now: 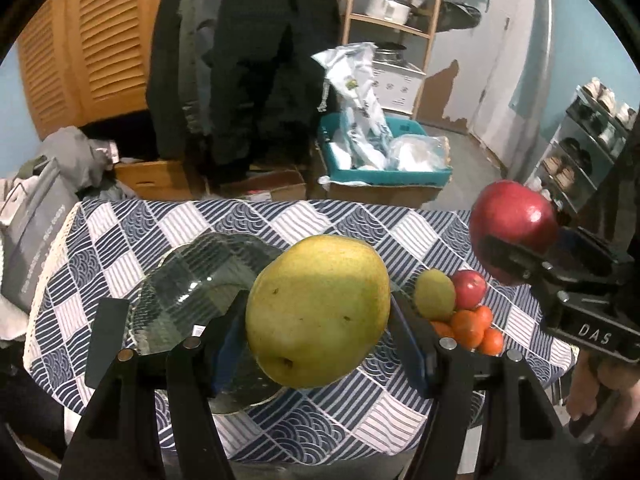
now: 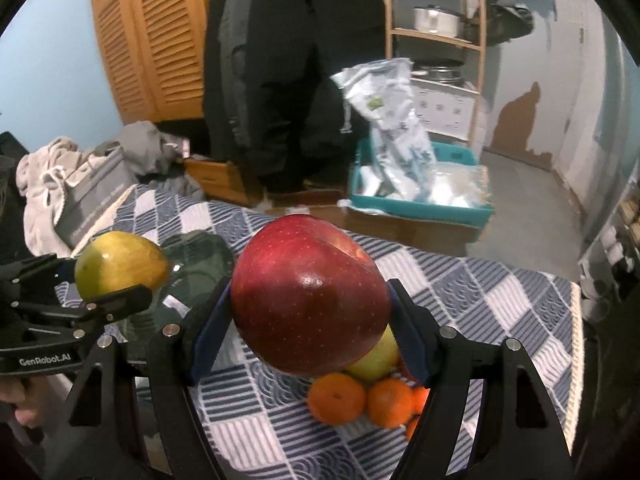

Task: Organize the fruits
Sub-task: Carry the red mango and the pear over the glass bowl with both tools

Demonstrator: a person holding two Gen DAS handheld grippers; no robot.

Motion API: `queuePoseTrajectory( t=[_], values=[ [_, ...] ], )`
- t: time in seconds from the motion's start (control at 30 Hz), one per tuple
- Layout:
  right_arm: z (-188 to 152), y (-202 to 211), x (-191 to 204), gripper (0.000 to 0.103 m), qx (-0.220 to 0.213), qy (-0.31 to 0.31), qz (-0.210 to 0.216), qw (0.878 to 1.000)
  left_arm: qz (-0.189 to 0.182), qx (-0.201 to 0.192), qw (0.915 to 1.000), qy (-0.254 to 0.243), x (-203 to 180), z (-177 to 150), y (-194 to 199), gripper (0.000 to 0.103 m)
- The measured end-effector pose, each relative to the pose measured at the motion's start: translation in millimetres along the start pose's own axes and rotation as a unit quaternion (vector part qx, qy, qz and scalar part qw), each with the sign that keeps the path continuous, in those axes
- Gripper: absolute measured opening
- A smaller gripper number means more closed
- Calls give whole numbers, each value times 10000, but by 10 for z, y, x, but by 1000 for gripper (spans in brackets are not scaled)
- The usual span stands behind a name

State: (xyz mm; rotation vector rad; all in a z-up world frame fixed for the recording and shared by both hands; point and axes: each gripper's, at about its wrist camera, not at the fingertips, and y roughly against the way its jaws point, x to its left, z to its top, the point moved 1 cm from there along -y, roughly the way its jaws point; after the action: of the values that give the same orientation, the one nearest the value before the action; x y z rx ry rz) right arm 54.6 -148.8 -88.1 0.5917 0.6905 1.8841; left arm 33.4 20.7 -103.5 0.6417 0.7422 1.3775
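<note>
My left gripper (image 1: 316, 320) is shut on a yellow-green pear (image 1: 318, 312) and holds it above the table, over the near edge of a clear glass plate (image 1: 192, 280). My right gripper (image 2: 310, 320) is shut on a large red apple (image 2: 310, 296), held above the table; it shows at the right of the left wrist view (image 1: 514, 228). The held pear shows at the left of the right wrist view (image 2: 120, 264). On the cloth lies a fruit pile: a small green pear (image 1: 434, 294), a red apple (image 1: 468, 288) and several oranges (image 1: 468, 328).
The table has a blue-and-white patterned cloth (image 1: 280, 224). Behind it stand a teal crate with plastic bags (image 1: 384, 160), cardboard boxes, hanging dark coats (image 1: 248, 60), a wooden shelf with pots (image 1: 392, 8) and a grey bag at the left (image 1: 32, 220).
</note>
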Motion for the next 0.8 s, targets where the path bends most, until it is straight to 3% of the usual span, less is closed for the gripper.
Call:
queuePoseTrajectory(
  t=[0.4, 0.8],
  values=[
    [150, -619, 538, 75, 381, 259, 491, 9977, 389, 112, 9981, 460, 610, -43, -197, 69],
    [136, -1233, 986, 75, 988, 419, 744, 9914, 747, 525, 9925, 809, 1153, -222, -565, 69]
  ],
)
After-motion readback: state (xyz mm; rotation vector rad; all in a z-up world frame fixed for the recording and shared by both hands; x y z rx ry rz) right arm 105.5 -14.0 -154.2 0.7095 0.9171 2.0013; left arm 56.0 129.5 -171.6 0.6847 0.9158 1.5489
